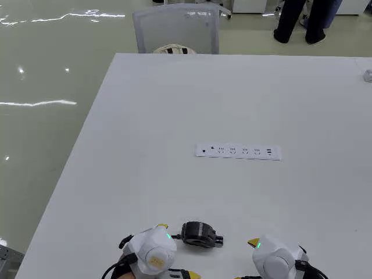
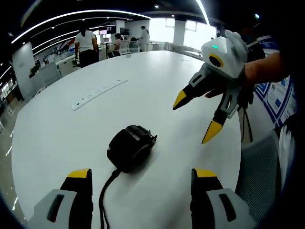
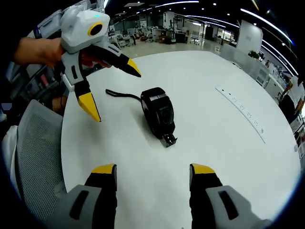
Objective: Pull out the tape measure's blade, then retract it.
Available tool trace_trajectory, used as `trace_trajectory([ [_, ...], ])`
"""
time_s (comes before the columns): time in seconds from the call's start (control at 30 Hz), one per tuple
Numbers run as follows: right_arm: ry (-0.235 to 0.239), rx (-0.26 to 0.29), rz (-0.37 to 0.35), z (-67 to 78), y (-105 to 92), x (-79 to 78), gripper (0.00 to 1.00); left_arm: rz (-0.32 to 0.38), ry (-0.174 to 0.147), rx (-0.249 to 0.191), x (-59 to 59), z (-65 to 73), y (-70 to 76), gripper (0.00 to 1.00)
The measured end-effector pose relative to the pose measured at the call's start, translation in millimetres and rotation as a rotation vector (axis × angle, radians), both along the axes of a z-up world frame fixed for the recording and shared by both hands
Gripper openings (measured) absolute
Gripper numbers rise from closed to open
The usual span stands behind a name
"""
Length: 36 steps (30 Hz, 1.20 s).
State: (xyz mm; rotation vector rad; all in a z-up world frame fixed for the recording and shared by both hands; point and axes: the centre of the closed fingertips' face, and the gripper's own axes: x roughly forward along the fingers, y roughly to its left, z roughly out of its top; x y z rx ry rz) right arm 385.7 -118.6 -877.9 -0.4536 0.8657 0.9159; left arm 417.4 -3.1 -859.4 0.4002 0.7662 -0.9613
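Two tools are held low at the near edge of the white desk (image 1: 145,116). The left tool (image 2: 141,174) has its jaws spread wide with nothing between them. The right tool (image 3: 153,168) is likewise parted and empty. The tape measure (image 1: 199,233) lies on the desk between the two, touching neither. Its case is black, rounded and compact. A thin black cord (image 2: 102,200) trails from the case toward the left tool. The blade tip (image 3: 169,139) sits tight at the case mouth, on the side facing the right tool. Farther out, a white power strip (image 1: 237,151) lies flat at mid-desk, well apart from the tape measure. Beyond the far edge stands a grey chair (image 1: 177,28). A person's legs (image 1: 302,20) show on the glossy floor.
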Motion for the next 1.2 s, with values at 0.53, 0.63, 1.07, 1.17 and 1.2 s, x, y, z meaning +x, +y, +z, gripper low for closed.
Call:
trace_trajectory([
  [0.53,-0.004,-0.028,0.086,-9.0,3.1,9.3,0.57,-0.105,-0.025,0.038,12.2,-6.4,-6.0,0.79],
  [0.63,-0.004,-0.038,0.11,-12.7,2.8,11.8,0.57,-0.155,-0.043,0.058,14.6,-8.1,-8.7,0.78],
  [1.07,-0.015,-0.068,0.192,-19.3,5.7,25.3,0.52,-0.264,-0.074,0.092,26.9,-12.0,-21.4,0.75],
  [1.17,-0.016,-0.07,0.197,-19.6,5.9,25.6,0.51,-0.27,-0.076,0.094,27.2,-12.2,-22.0,0.74],
  [1.2,-0.016,-0.072,0.201,-19.6,6.0,25.7,0.51,-0.274,-0.077,0.095,27.3,-12.3,-22.4,0.73],
])
